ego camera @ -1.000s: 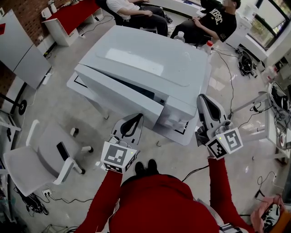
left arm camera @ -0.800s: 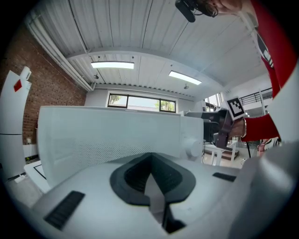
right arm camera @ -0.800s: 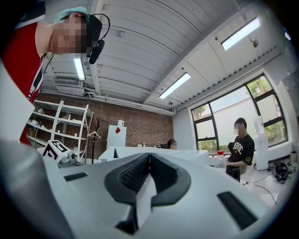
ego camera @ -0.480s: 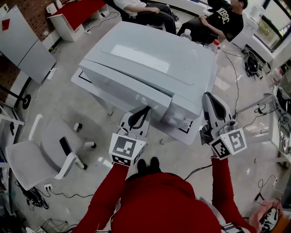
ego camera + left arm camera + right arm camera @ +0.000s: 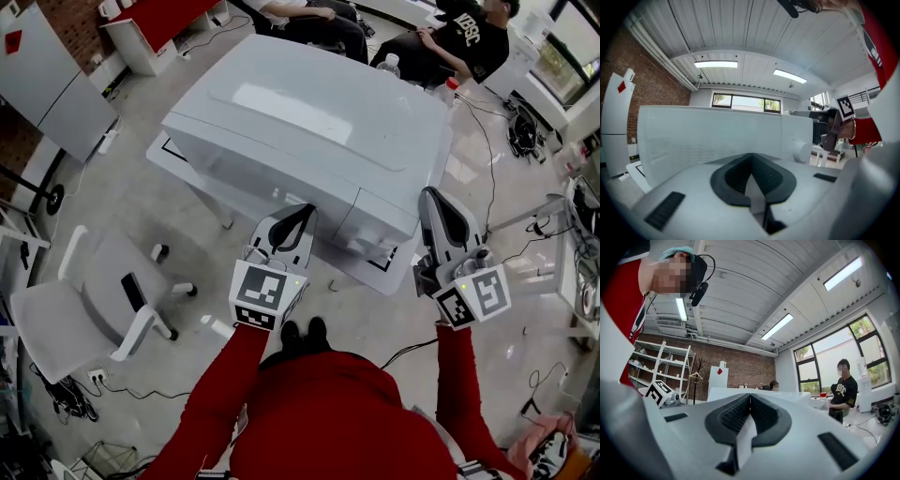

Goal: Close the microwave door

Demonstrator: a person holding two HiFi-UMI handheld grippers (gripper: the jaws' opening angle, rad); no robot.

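Microwave (image 5: 319, 112): white shell, smooth, glossy, light glare on top. Door (image 5: 708, 136): smooth white, fine dotted mesh pattern. Left gripper (image 5: 751, 161), right gripper (image 5: 750, 399): matt white plastic, black ribbed pads (image 5: 733, 177), rubbery look. Floor (image 5: 141, 216): polished grey, shiny. Sleeve (image 5: 220, 403): red cloth. Wall (image 5: 651, 89): rough brick.

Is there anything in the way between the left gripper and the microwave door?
No, nothing visible. The left gripper, jaws together, points straight at the microwave door, which fills its view just ahead. Whether they touch is unclear.
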